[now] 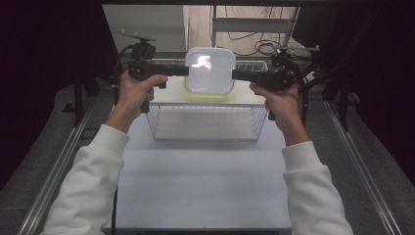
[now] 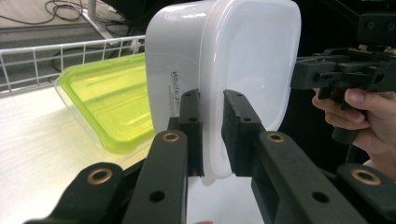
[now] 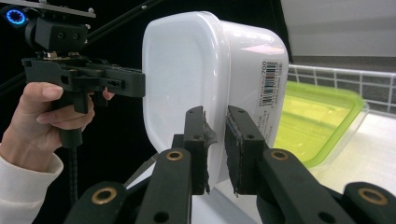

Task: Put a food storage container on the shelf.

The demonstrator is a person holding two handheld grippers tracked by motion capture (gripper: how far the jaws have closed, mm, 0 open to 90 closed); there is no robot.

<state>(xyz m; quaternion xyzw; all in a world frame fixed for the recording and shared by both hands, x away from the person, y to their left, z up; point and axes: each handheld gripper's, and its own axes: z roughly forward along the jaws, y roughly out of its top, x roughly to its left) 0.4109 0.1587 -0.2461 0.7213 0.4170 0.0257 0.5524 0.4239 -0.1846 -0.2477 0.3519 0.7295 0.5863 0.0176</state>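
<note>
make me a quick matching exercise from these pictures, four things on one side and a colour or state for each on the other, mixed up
Things:
1. white tub
2. lidded box
3. wire basket
4. left gripper

Colour or state:
A. lime green lid, lying in the basket
B. shut on the tub's rim
C. held up between both grippers
D. white mesh, standing on the table

Pairs: 1-C, 2-A, 3-D, 4-B

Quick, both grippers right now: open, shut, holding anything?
Left gripper: shut on the rim of the white container.
Right gripper: shut on the opposite rim of the same container.
</note>
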